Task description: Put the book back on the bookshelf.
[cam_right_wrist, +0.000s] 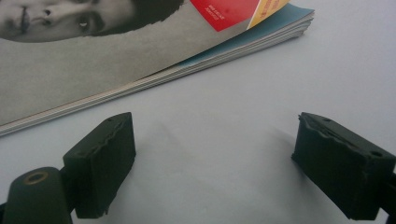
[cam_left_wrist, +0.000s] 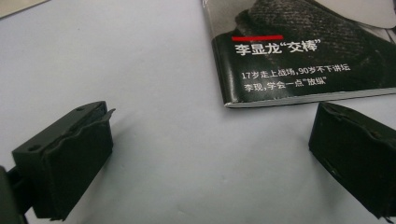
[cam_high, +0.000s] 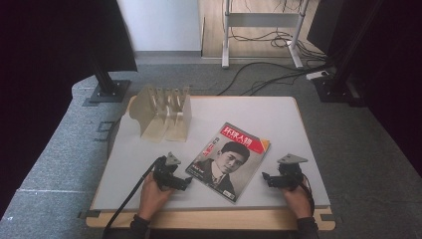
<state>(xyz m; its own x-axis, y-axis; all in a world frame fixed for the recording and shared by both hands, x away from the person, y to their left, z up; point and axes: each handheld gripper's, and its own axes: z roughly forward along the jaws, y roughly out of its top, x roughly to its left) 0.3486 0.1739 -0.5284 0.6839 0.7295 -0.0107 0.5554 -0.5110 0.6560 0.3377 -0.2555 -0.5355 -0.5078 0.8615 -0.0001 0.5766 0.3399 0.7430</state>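
Nearest the camera in the high view, we find the person's two hands at the front edge of the table (cam_high: pixel 298 107), each holding a gripper. We take the magazine (cam_high: pixel 229 160) as our landmark; it lies flat on the white top, toward the front and slightly right of centre.

We see the left gripper (cam_high: pixel 185 183) just beside the magazine's near-left corner, apart from it, jaws spread wide with bare table between them. In the left gripper view that corner of the magazine (cam_left_wrist: pixel 289 70) sits just beyond the jaws; the rest of the cover is cut off by the frame.

We see the right gripper (cam_high: pixel 264 178) near the magazine's right-hand long edge, also apart, jaws spread and holding nothing. In the right gripper view the page edges (cam_right_wrist: pixel 196 70) lie just beyond the jaws, with the cover lifting slightly at the far corner.

We read the magazine as cover up, its long axis running diagonally: red title end toward the far right, foot toward the near side. Small cover print is too fine to make out in the high view.

Beyond the magazine's far-left side, well apart, stands a beige slotted rack (cam_high: pixel 163 113).
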